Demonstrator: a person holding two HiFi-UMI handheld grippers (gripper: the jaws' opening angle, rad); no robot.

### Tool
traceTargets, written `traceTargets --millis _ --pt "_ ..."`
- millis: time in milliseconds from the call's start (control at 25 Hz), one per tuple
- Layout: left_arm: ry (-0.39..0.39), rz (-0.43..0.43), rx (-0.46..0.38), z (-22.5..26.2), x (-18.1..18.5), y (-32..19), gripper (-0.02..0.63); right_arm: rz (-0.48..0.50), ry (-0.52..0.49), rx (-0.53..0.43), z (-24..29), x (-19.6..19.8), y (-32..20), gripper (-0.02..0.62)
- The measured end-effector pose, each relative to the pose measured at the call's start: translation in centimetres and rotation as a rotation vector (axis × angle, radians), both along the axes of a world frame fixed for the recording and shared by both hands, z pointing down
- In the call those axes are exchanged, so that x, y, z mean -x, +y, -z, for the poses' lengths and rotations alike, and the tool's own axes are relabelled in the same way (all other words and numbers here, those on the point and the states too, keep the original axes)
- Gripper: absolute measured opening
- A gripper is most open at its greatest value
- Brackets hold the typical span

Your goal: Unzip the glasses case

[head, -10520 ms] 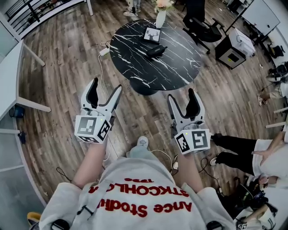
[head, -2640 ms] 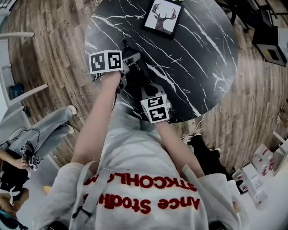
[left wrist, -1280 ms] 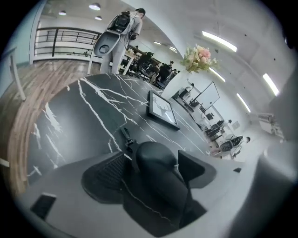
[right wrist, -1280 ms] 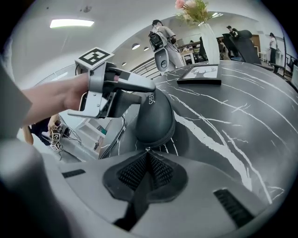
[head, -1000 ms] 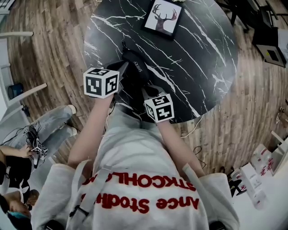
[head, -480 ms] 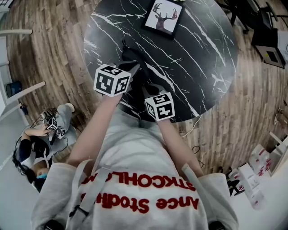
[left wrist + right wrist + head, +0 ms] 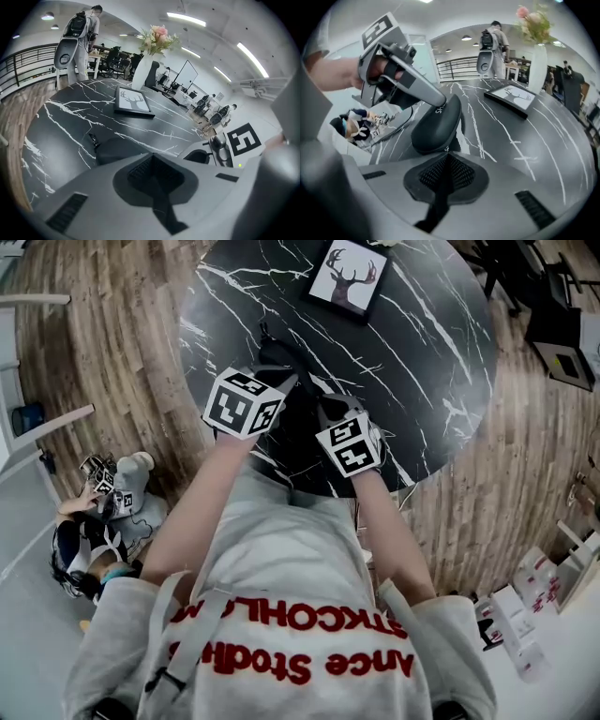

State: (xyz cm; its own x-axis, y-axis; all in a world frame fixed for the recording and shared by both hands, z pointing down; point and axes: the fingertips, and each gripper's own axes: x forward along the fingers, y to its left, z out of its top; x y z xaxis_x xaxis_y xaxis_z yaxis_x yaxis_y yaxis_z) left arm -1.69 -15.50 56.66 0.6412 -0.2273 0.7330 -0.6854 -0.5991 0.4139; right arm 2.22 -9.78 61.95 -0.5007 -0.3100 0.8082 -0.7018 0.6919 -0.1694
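The dark grey glasses case [image 7: 436, 123] lies near the front edge of the black marble table [image 7: 422, 352]; in the head view only its far end [image 7: 279, 356] shows between the grippers. My left gripper [image 7: 443, 102] is shut, and its tip rests on top of the case by the white print. My right gripper [image 7: 447, 157] is shut at the case's near end, where a small pale zip pull [image 7: 446, 149] sits at its tips. In the left gripper view the case [image 7: 117, 147] lies just past the shut left gripper [image 7: 151, 158].
A framed deer picture [image 7: 349, 277] lies at the table's far side, with a white vase of flowers [image 7: 143, 72] behind it. A person crouches on the wooden floor at the left [image 7: 94, 531]. Another person with a backpack [image 7: 84, 33] stands beyond the table.
My right gripper has slid to the right along the table's near side and rolled. The left gripper shifted a little right over the case. The person on the floor came closer.
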Motion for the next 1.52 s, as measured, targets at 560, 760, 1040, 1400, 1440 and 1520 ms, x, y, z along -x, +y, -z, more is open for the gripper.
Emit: traceTargets --millis 560,760,1040,1400,1440,1520 --pt "-0.001 0.009 -0.015 0.0 1.2 3.0 0.005 0.301 -0.012 -0.011 0.5 3.7 4.6 0.014" --pt "-0.017 -0.009 -0.02 0.0 1.0 3.0 0.005 0.317 0.064 -0.063 0.2 2.7 -0.8 0.014" --pt "-0.046 -0.052 0.022 0.3 0.9 3.7 0.005 0.313 0.089 -0.087 0.9 2.0 -3.4 0.014" --pt "-0.066 -0.18 0.035 0.9 -1.8 6.6 0.006 0.222 0.002 0.067 0.5 0.2 7.3 0.014" --pt "-0.066 -0.197 0.044 0.9 -2.4 7.1 0.006 0.189 -0.01 0.074 0.3 0.2 7.3 0.014" --pt "-0.081 -0.224 0.068 0.2 -2.9 8.2 0.006 0.156 -0.017 0.079 0.2 0.2 7.2 0.014"
